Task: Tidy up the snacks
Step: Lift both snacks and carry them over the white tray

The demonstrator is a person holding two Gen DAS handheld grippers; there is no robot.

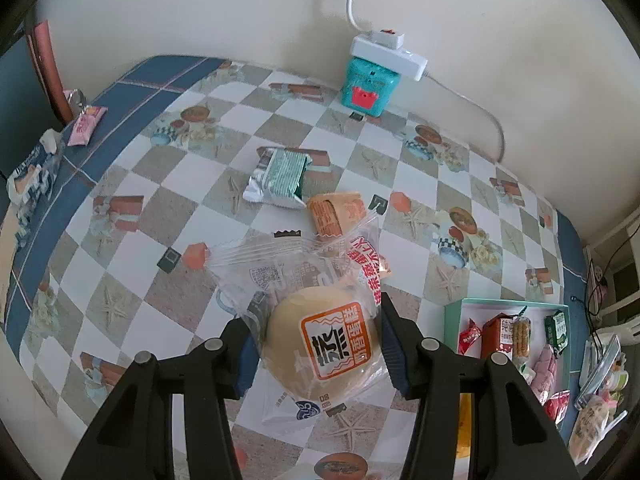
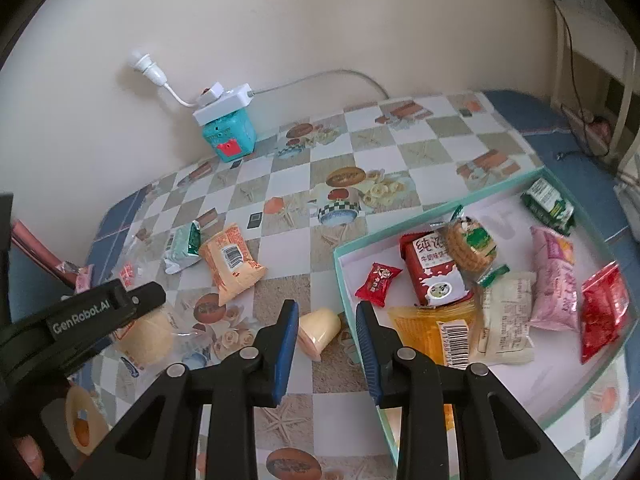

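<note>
Beside the box (image 2: pixel 436 216), bare tablecloth (image 2: pixel 400 132) runs back toward the wall. On its other side the orange packet (image 2: pixel 232 268), green packet (image 2: pixel 184 246) and a yellow snack (image 2: pixel 320 330) block the way.

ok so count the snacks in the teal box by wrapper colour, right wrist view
red: 3, small candy, milk pack, bag
green: 1, green pack
pink: 1, pink pack
orange: 1, orange pack
white: 1, white pack
clear: 1, biscuit pack
total: 8 visible in the teal box
</note>
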